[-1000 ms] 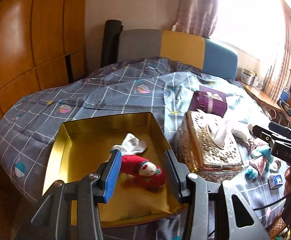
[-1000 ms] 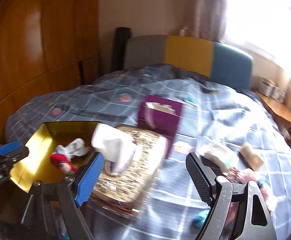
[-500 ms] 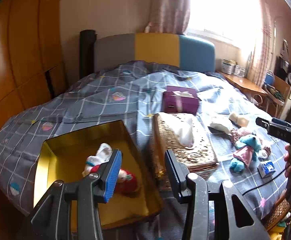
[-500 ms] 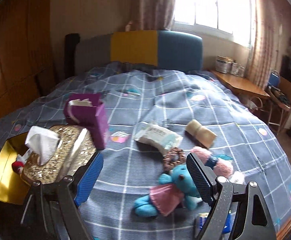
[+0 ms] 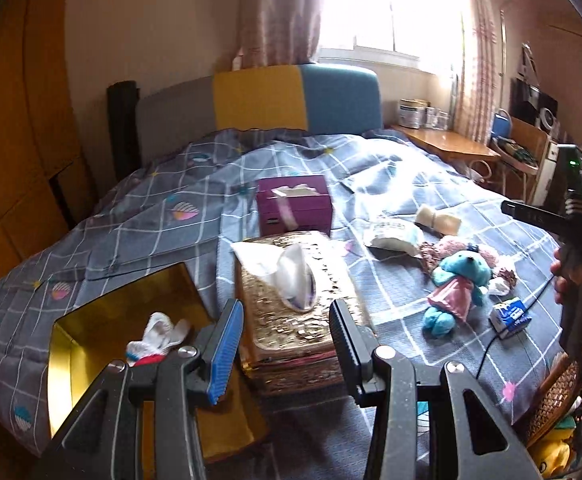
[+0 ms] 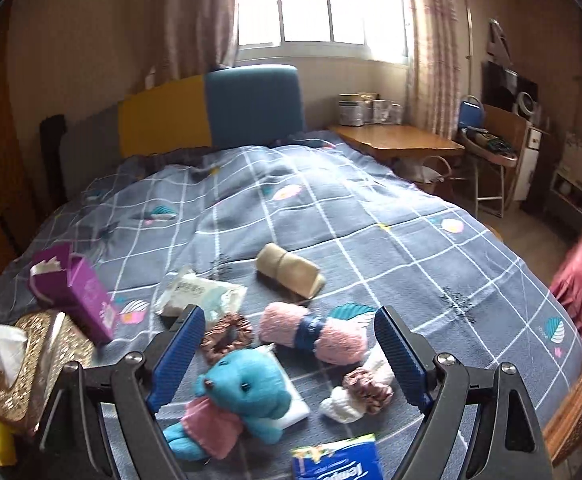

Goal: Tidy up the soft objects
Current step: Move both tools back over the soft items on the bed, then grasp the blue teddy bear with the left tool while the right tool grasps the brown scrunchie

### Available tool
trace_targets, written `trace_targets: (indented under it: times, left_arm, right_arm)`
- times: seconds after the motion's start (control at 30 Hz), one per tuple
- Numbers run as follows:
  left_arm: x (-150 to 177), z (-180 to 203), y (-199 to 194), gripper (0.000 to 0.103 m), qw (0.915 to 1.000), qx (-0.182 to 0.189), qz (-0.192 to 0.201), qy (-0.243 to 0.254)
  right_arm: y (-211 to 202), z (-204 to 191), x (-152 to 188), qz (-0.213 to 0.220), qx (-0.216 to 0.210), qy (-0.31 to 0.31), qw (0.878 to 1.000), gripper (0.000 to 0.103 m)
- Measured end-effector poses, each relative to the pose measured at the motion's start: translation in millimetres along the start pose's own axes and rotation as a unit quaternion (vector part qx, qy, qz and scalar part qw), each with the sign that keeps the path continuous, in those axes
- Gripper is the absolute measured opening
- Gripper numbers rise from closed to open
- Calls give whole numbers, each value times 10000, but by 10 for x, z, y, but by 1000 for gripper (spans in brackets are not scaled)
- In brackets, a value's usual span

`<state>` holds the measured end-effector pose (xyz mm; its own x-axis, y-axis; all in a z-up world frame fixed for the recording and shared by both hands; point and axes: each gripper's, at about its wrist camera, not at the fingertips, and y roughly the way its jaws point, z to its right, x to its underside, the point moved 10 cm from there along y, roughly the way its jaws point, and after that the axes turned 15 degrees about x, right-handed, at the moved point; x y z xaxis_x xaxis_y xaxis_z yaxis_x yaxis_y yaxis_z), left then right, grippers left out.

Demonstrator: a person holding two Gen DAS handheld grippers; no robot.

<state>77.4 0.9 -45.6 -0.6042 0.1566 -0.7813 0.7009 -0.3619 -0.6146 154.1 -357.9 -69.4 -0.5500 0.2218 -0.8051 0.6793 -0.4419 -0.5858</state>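
Step in hand: reaching for next soft toy. Right gripper point(image 6: 287, 356) jaws wide apart, empty, framing blue teddy point(image 6: 239, 396) on bed point(image 6: 371, 232), lower centre. Next: lower, close on teddy, carry to gold tray point(image 5: 103, 332), lower left. Left gripper point(image 5: 281, 348) jaws part-open, empty. Versus a second ago: both views swung rightward off tray; red doll stays inside.

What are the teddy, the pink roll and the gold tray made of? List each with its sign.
Teddy: blue plush, judging by the fuzzy nap and soft rounded limbs; its pink dress looks like smooth fabric.
Pink roll: fluffy fleece or towelling, going by the woolly surface, cinched by a blue band.
Gold tray: probably metal or foil-faced card; its walls shine like mirrors.
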Motion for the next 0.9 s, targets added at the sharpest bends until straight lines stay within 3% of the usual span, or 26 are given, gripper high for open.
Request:
trace_targets:
  times: [0.23,0.4,0.47,0.7,0.9]
  left_arm:
    - [-107,426,177,45,9973,520,-164,493]
    - [-212,848,417,45,9908,976,-331,880]
    - [-166,992,604,45,9874,1098,-614,958]
    - [205,1403,1304,45,9687,1704,-1572,888]
    - [317,1670,1799,45,9558,2007,-1857,1078]
  right_arm:
    - [377,469,10,-136,531,616,9966,88]
    - [421,700,16,-312,419,1274,9905,89]
    - [450,712,44,-428,342,1388,9888,89]
    - [542,674,135,-734,134,1518,9856,90]
    - [599,634,196,-936,-22,1561,9833,90]
